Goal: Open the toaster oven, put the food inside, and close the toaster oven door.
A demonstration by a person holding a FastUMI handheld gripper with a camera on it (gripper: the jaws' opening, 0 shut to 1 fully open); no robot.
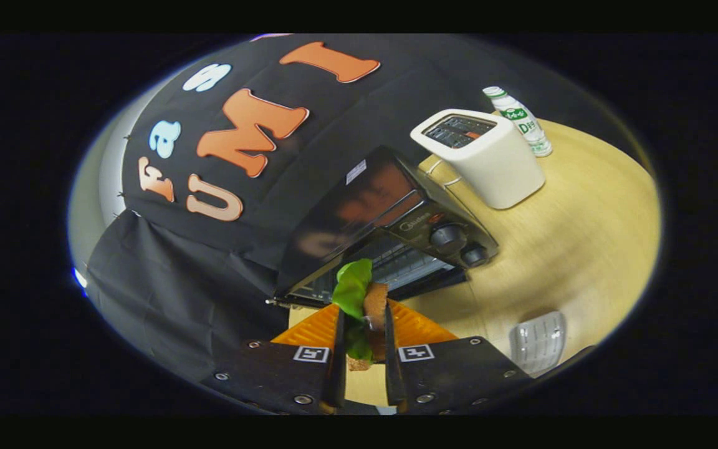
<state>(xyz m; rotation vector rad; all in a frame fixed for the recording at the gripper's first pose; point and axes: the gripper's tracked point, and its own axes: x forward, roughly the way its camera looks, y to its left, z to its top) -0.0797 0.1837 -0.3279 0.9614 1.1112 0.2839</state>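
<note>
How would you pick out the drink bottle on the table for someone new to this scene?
Start at the black toaster oven on the round wooden table. Beyond it stands a white pop-up toaster, and just behind that is the small white plastic bottle. Its green label and cap set it apart.

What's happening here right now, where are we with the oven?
The claw is shut on a sandwich of brown bread and green lettuce, held up just in front of the black toaster oven. The oven's door looks already open, with the rack visible beyond the food. A white pop-up toaster and a small white bottle stand beyond on the wooden table. The food is not yet inside.
</note>
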